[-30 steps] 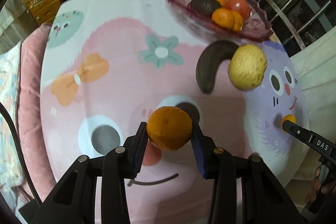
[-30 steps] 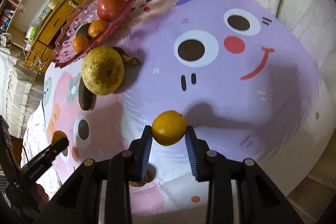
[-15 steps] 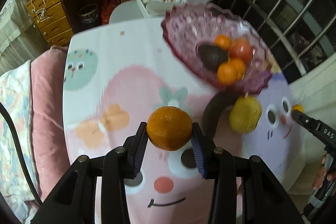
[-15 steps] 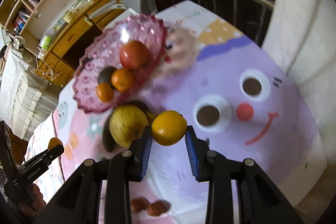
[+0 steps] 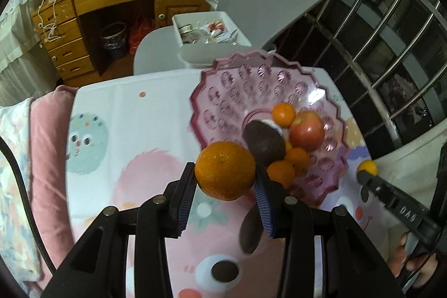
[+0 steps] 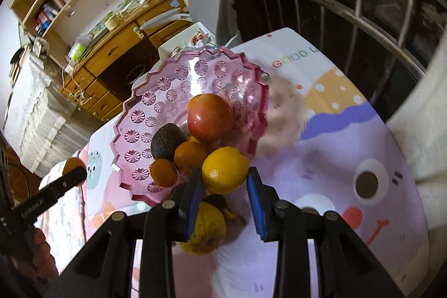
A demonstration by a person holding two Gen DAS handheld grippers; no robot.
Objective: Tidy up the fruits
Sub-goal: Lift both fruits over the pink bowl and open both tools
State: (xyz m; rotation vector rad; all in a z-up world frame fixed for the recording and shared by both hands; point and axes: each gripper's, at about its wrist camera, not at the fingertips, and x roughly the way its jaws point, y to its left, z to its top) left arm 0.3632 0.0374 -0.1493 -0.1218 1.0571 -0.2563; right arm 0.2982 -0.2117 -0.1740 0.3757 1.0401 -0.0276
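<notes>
Each tool is clamped on 1 fruit above the table, the left tool on a mandarin, the right tool on a smaller yellow-orange citrus, near the pink bowl; both look firm, light, round and roll-prone, best pinched across the middle.

We count two grippers, the left gripper and the right gripper, each holding one orange fruit. One pink bowl holds one apple, one avocado and at least three small oranges. On the cloth lie one yellow pear and one dark banana.
</notes>
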